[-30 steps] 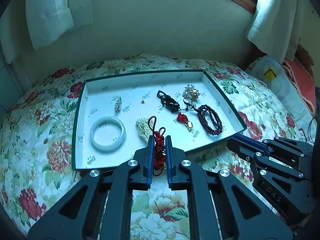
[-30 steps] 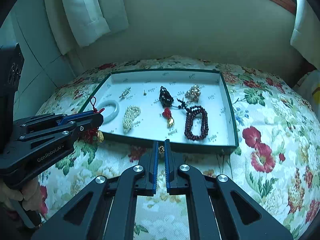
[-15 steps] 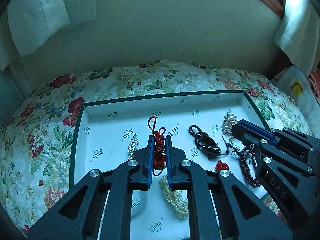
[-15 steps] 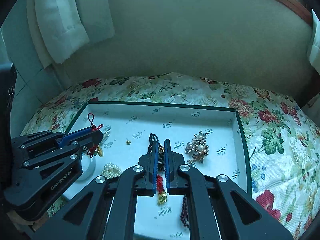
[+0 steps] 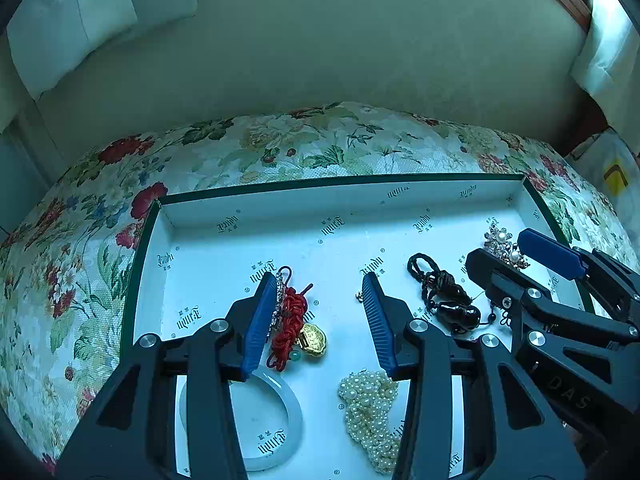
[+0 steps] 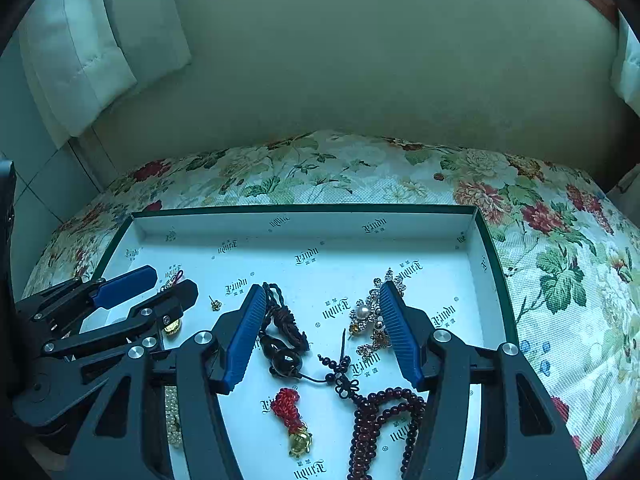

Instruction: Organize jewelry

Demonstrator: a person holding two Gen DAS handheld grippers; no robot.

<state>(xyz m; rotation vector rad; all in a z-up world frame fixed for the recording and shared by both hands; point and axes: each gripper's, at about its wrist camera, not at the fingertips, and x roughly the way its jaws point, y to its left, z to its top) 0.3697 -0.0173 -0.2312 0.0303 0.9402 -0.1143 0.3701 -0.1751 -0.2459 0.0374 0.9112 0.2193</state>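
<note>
A shallow white tray (image 5: 192,216) with a dark green rim sits on a floral-covered surface (image 5: 280,148), filling the lower half of both views. A plain wall rises behind it, with pale curtains (image 5: 80,12) in the upper left corner.

In the left wrist view, the left gripper (image 5: 320,316) hangs over the tray with its jaws spread wide, holding nothing. A red knotted cord charm (image 5: 292,320) with a gold pendant lies on the tray floor between the jaws, touching the left blue pad. A pale bangle (image 5: 294,412) lies at lower centre, partly hidden by that finger. A heap of pearls (image 5: 368,408) sits at lower right centre, and a tiny gold stud (image 5: 359,297) just above the right pad.

In the right wrist view, the right gripper (image 6: 322,332) is also wide open and empty. Between its jaws lie a dark corded pendant (image 6: 284,340) to the left and a rhinestone brooch (image 6: 372,312) against the right pad. At the bottom centre are a second red charm (image 6: 290,412) and dark red beads (image 6: 380,420).
</note>
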